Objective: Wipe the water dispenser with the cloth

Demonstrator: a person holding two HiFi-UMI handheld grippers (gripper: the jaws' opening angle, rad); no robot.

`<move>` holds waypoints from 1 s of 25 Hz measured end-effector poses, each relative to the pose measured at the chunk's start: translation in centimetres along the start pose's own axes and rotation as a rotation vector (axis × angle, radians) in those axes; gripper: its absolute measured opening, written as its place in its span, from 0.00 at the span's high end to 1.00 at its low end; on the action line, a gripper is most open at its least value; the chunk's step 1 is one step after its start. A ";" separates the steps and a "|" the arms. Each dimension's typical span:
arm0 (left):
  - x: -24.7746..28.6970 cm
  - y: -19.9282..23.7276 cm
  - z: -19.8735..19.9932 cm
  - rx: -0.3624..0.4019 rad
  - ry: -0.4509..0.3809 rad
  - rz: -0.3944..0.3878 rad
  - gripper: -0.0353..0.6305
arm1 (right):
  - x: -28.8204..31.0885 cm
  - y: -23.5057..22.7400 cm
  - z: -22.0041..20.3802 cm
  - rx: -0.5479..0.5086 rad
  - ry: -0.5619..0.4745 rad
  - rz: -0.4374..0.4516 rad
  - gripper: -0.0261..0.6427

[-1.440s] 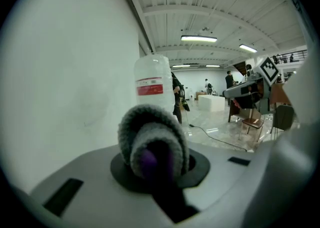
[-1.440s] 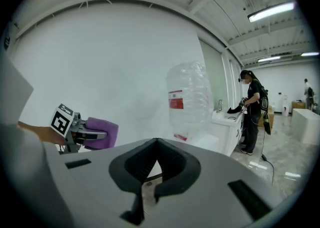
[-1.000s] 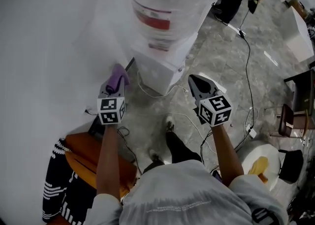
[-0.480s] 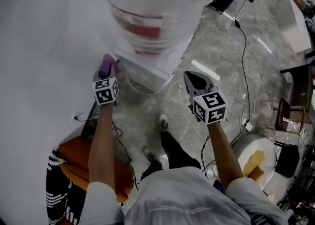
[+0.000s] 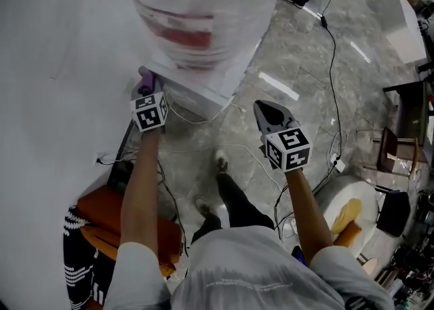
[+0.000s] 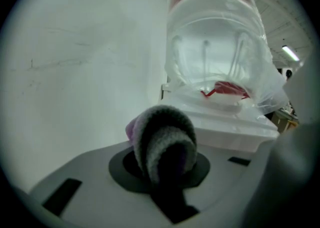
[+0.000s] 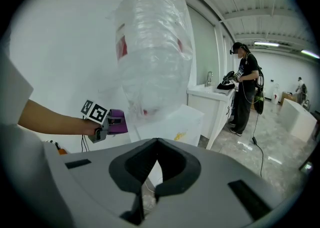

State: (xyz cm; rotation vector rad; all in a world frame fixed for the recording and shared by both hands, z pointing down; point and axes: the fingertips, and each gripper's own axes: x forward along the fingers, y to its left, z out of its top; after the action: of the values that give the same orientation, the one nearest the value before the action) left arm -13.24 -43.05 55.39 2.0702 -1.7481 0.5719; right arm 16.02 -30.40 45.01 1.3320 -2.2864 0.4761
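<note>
Pinching the purple cloth [image 6: 161, 137] in my left gripper [image 6: 169, 182], I have it bunched into a thick fold that bulges out past the jaws, so soft fabric rather than hard plastic will meet the water dispenser [image 5: 203, 86]. The cloth sits at the dispenser's left upper edge, right where the white cabinet comes close to the wall [image 5: 54, 64]; from the head view I cannot tell whether it is touching or just short of the casing. I hold it high and angled toward the top ledge because that flat rim under the bottle [image 5: 200, 3] looks like the natural place to start a wipe.

The bottle is wrapped in clear plastic film and stands inverted on the cabinet, looming just beyond the cloth in the left gripper view.

My right gripper [image 5: 270, 110] hangs in the air to the right of the dispenser, well apart from it, its jaws pressed together with nothing between them. I judge it is parked there simply to stay out of the way.

Loose cables [image 5: 196, 122] trail on the floor near the dispenser's base, so I would mind my feet while I wipe.
</note>
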 end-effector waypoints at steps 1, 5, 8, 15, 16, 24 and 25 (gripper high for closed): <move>-0.1 -0.4 -0.1 -0.002 0.004 -0.006 0.87 | -0.1 0.0 -0.2 0.000 0.003 0.000 0.95; -0.9 -2.7 -0.3 0.014 0.009 -0.049 0.87 | -1.1 0.3 -0.5 -0.005 0.003 0.001 0.95; -1.8 -4.9 -0.8 0.043 0.016 -0.092 0.87 | -2.1 0.5 -0.6 -0.010 0.001 -0.005 0.95; -4.0 -11.5 -2.5 0.046 0.045 -0.209 0.87 | -5.1 0.8 -1.3 -0.016 -0.003 -0.036 0.95; -4.4 -12.4 -2.6 0.051 0.047 -0.224 0.87 | -5.7 0.9 -1.5 -0.017 -0.003 -0.040 0.95; -6.8 -18.8 -3.7 0.065 0.053 -0.328 0.87 | -9.7 1.1 -3.3 0.009 0.000 -0.086 0.95; -7.0 -19.3 -3.9 0.068 0.057 -0.335 0.87 | -10.1 1.0 -3.6 0.014 0.002 -0.091 0.95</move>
State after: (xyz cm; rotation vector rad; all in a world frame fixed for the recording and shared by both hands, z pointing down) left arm 4.46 -32.04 54.58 2.3016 -1.3256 0.5868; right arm 20.25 -20.75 42.52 1.4342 -2.2141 0.4630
